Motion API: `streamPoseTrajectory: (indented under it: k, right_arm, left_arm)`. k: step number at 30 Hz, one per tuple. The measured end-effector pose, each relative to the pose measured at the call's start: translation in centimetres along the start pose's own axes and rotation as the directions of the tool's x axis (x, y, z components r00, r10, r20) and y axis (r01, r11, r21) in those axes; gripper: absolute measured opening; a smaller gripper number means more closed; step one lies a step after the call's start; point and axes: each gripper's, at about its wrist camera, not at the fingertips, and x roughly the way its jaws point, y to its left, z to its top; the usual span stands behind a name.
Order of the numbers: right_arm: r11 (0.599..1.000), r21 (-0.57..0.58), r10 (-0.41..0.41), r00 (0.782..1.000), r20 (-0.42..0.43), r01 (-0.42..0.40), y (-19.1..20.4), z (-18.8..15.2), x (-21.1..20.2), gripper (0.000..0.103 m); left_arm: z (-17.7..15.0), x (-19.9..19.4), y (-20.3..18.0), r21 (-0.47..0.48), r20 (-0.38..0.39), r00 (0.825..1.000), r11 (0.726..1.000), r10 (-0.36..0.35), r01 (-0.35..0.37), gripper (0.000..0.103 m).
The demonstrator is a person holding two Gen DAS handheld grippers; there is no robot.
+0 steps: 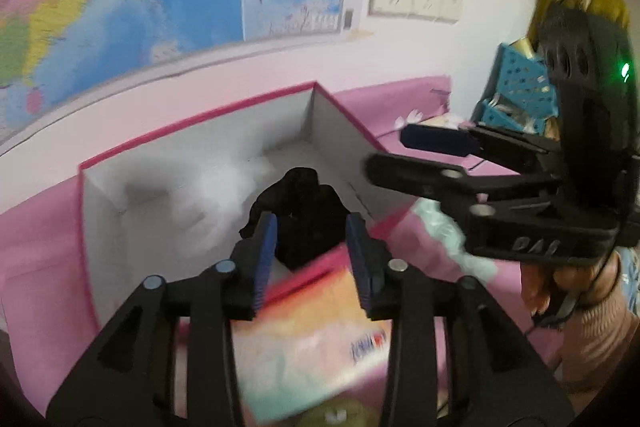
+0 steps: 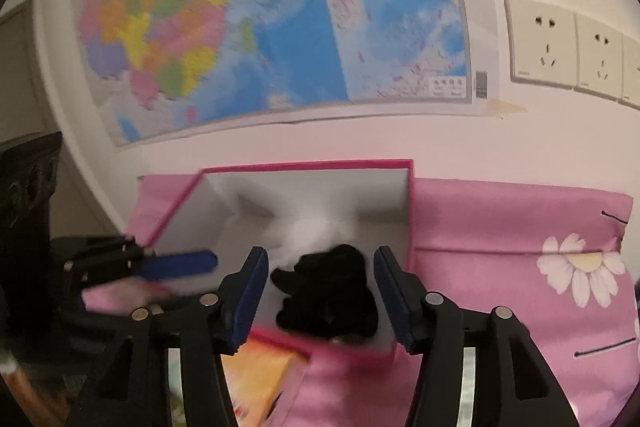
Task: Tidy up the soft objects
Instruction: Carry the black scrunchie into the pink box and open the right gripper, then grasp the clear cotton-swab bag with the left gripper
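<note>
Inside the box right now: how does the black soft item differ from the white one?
The black item is dark and clumped, with a sharp outline; the white item is pale, fluffy and blurs into the box lining. The black item lies nearer the front wall, just ahead of the open right gripper; the white item lies behind it. Both are in the box, gripped by neither gripper.

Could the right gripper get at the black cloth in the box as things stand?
Probably yes. The right gripper stands open, aimed at the black cloth, which lies uncovered in the open-topped box. The left gripper sits off to the side.
</note>
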Motion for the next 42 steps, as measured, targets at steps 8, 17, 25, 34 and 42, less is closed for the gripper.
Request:
streamPoseTrajectory:
  k: [8,17,25,34,42]
  right_arm:
    - [0.967,-0.129,0.216,0.975,-0.054,-0.222,4.6,-5.4,-6.4,0.065]
    - [0.893,-0.222,0.305,0.89,-0.339,-0.391,10.5,-11.9,-5.7,0.064]
    - [0.868,-0.156,0.334,0.786,-0.521,-0.472,13.1,-15.8,-1.5,0.048]
    - [0.899,-0.054,0.364,0.813,-0.454,-0.434,10.3,-14.7,-0.1,0.01]
    - [0.924,0.067,0.378,0.869,-0.319,-0.377,6.0,-12.5,-0.4,0.01]
  left_arm:
    - [-6.7,-7.3,1.6,0.008,0.078,0.994,0.997,0.076,-0.077,0.056]
    - [-15.7,-10.2,4.7,-0.168,-0.036,0.999,0.985,0.022,-0.028,0.056]
    - [-21.7,-10.0,3.1,-0.191,-0.152,0.988,0.982,-0.015,-0.015,0.056]
    - [-23.8,-10.8,3.9,-0.253,-0.181,0.982,0.967,-0.057,0.01,0.056]
    - [-24.3,-10.9,1.4,-0.239,-0.194,0.956,0.955,-0.222,0.173,0.057]
